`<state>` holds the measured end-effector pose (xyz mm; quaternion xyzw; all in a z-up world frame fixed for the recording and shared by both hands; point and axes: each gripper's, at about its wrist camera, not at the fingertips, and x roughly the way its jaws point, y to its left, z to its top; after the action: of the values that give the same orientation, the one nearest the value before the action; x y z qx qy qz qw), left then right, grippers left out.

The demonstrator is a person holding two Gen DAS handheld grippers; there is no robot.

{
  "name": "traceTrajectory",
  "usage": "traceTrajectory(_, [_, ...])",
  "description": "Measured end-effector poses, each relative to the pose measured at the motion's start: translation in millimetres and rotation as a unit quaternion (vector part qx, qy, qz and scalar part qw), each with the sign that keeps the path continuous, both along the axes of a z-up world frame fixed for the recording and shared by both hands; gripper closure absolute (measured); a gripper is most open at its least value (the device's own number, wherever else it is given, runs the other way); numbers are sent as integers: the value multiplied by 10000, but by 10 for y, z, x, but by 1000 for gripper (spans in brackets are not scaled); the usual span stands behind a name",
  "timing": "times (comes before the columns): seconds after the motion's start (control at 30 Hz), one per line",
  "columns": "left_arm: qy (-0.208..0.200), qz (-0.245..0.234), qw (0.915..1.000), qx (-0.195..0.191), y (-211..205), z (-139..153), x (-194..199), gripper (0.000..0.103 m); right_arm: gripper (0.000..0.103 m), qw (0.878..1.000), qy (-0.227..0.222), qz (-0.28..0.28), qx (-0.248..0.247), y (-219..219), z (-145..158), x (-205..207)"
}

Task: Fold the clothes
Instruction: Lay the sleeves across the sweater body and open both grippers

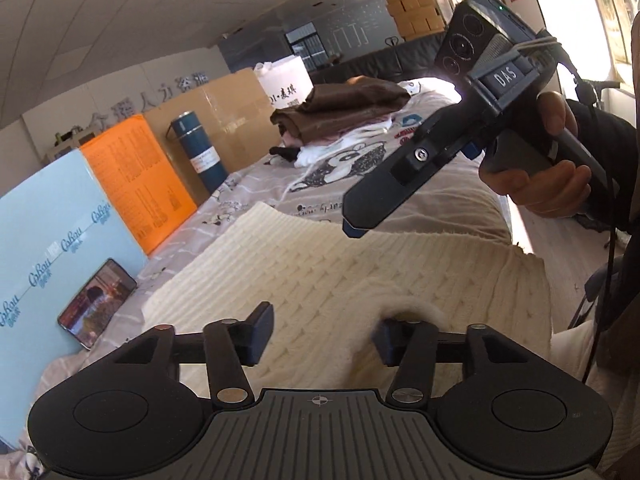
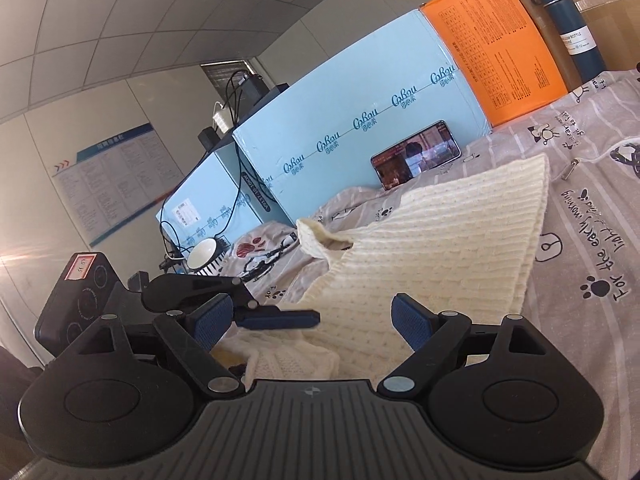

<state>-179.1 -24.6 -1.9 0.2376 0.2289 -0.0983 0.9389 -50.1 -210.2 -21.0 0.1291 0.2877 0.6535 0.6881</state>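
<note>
I see the cream cable-knit sweater (image 1: 320, 264) lying flat on the grey printed bedsheet (image 2: 592, 240), with its collar (image 2: 316, 236) raised a little. My left gripper (image 1: 320, 340) is low over the knit with its 2 fingers apart and nothing between them. My right gripper (image 2: 310, 322) has its blue pads (image 2: 412, 322) spread wide too. A lit phone (image 2: 416, 154) leans against the light blue cardboard box (image 2: 340, 120)

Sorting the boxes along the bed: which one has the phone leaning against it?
The light blue box. The phone stands propped against its front. The orange box beside it and the brown cardboard box further along have no phone.
</note>
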Motion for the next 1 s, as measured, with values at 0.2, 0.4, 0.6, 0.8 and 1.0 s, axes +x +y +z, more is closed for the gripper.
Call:
traceTrajectory(0.2, [-156,324,9986,-387,240,112,-266,14,16,9984,-19,511,230,-54,-35,-27])
traceTrajectory(0.4, [-346,602,9936,-887,455,190,-473,13,14,9957,-250,875,146,29,-9,-149])
traceTrajectory(0.6, [-388,1352,9849,-1006,604,131,-417,13,14,9975,-441,165,-527,199,-38,-141])
traceTrajectory(0.8, [-39,1295,9820,-1376,725,1,-358,13,14,9743,-1792,-170,-1351,375,-133,-384])
traceTrajectory(1.0, [-507,2159,8926,-3925,1465,209,-252,9,14,9868,-1506,-112,-577,271,22,-153])
